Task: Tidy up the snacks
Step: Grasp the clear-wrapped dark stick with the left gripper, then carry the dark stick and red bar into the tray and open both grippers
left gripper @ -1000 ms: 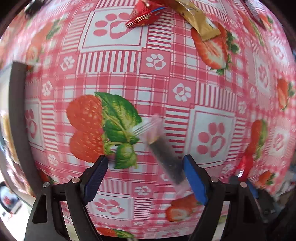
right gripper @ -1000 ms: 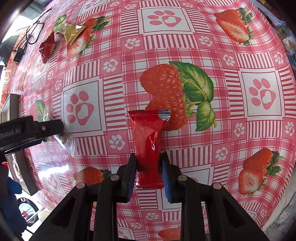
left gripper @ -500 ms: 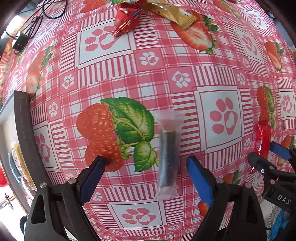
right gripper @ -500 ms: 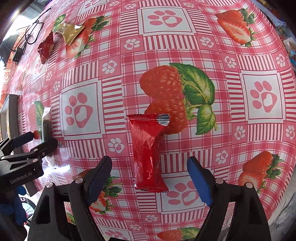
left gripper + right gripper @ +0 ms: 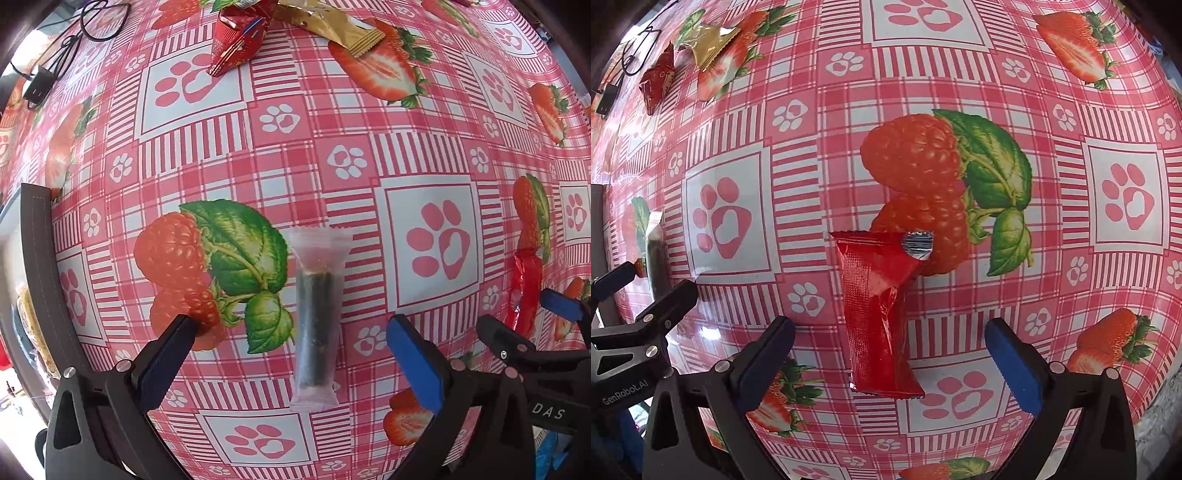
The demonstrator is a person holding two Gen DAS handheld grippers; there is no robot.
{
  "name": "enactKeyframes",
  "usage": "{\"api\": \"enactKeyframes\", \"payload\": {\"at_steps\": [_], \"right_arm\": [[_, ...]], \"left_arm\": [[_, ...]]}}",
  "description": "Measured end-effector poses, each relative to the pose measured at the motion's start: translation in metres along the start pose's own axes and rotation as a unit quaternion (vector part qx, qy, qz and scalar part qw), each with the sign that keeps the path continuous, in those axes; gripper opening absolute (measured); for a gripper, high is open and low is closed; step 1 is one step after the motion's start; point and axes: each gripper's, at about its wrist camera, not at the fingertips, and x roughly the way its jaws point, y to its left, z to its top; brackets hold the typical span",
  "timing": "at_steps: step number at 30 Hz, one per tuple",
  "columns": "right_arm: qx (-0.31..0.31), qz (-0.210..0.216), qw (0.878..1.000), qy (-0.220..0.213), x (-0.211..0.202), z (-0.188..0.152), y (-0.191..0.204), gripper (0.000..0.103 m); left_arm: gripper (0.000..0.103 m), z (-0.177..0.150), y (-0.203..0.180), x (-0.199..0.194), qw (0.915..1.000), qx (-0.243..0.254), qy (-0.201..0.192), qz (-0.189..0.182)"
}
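1. Between your left gripper [image 5: 291, 350] fingers lies the clear snack pack [image 5: 317, 325] with a dark stick inside. The jaws are spread wide and touch nothing. The pack lies flat on the tablecloth [image 5: 332, 110], pointing away from you

2. Between your right gripper [image 5: 890, 350] fingers lies the red snack pack [image 5: 879, 317]. These jaws are spread wide too, and they do not touch the pack. Its far corner is folded over and shows silver

3. My guess at the step: both packs are set down side by side, and both grippers are free. That looks like the end of one put-down, so a new pick comes next

4. Farther out, at the far side of the cloth, lie a red pointy pack [image 5: 236, 40] and a gold pack [image 5: 332, 26]. They sit just beside each other, well apart from your two packs. They are most likely your next job

5. To get them you would need to reach far forward with the jaws kept wide, then pinch one pack across its thin side. Both look crinkly and light, so they may slide on the shiny cloth

6. At the left edge sits a dark-rimmed tray [image 5: 37, 258]. You can see something pale and bumpy in it, maybe more snacks, but most of it is hidden, so I cannot tell what it is

7. A black cable with a plug [image 5: 40, 79] lies at the far left corner. Keep away from it
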Motion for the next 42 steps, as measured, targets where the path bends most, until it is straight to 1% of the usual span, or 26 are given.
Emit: {"api": "enactKeyframes", "payload": {"at_steps": [1,3,6,11,12,18,20,21,22,23,24,25,26,27,28,29,32,34,38,42], "right_arm": [[0.0,0.0,1.0,0.003,0.001,0.001,0.0,0.103],[0.001,0.0,1.0,0.008,0.001,0.003,0.001,0.103],[0.002,0.001,1.0,0.005,0.002,0.007,0.002,0.103],[0.005,0.001,1.0,-0.007,0.002,0.005,0.0,0.103],[0.007,0.001,1.0,-0.008,-0.001,0.0,-0.001,0.103],[0.008,0.001,1.0,-0.004,-0.001,-0.002,-0.002,0.103],[0.007,-0.002,1.0,-0.005,-0.003,-0.003,-0.003,0.101],[0.007,-0.001,1.0,-0.008,-0.006,-0.003,-0.003,0.095],[0.006,-0.001,1.0,-0.011,-0.009,-0.004,-0.002,0.087],[0.004,-0.001,1.0,-0.014,-0.013,-0.005,-0.002,0.082],[0.002,-0.002,1.0,-0.017,-0.016,-0.006,-0.001,0.07],[-0.001,-0.002,1.0,-0.02,-0.019,-0.007,-0.001,0.055],[-0.002,-0.002,1.0,-0.023,-0.022,-0.007,-0.001,0.046],[-0.001,0.001,1.0,-0.025,-0.024,-0.008,-0.003,0.025],[0.002,0.007,1.0,-0.025,-0.026,-0.009,-0.004,0.023],[0.007,0.014,1.0,-0.026,-0.027,-0.01,-0.006,0.023],[0.016,0.036,0.999,-0.031,-0.035,-0.013,-0.01,0.022],[0.018,0.055,0.998,-0.034,-0.043,-0.014,-0.009,0.022],[0.014,0.079,0.996,-0.042,-0.059,-0.013,-0.003,0.022],[0.001,0.089,0.995,-0.05,-0.074,-0.01,0.014,0.022]], "left_arm": [[0.103,-0.002,0.006,0.001,1.0,0.0,0.001,-0.001],[0.103,-0.003,0.007,0.002,1.0,-0.001,0.004,-0.001],[0.103,-0.002,0.01,0.003,1.0,-0.001,0.006,-0.001],[0.103,-0.002,0.01,0.002,1.0,-0.001,0.003,-0.001],[0.103,-0.002,0.009,0.002,1.0,-0.001,0.004,-0.001],[0.103,0.002,0.01,0.003,0.9999,-0.001,0.017,0.0],[0.1,0.004,0.009,0.003,0.9998,0.005,0.022,0.0],[0.099,0.003,0.007,0.001,0.9998,0.01,0.02,0.0],[0.094,0.003,0.005,-0.002,0.9997,0.017,0.017,0.0],[0.088,0.002,0.003,-0.004,0.9996,0.025,0.014,0.0],[0.084,0.001,0.0,-0.006,0.9994,0.033,0.011,0.0],[0.076,0.001,-0.002,-0.009,0.9992,0.04,0.009,-0.001],[0.065,0.0,-0.004,-0.011,0.9989,0.047,0.006,-0.002],[0.058,0.0,-0.005,-0.014,0.9986,0.052,0.003,-0.001],[0.04,0.0,-0.006,-0.016,0.9983,0.057,-0.001,0.0],[0.017,0.0,-0.006,-0.018,0.998,0.064,-0.003,-0.002],[0.016,-0.001,0.0,-0.021,0.9975,0.064,0.007,-0.03],[0.016,-0.005,0.007,-0.026,0.9974,0.066,-0.003,-0.03],[0.016,-0.012,0.026,-0.04,0.9973,0.062,-0.017,-0.036],[0.016,-0.019,0.049,-0.057,0.9973,0.05,-0.035,-0.04]]}}
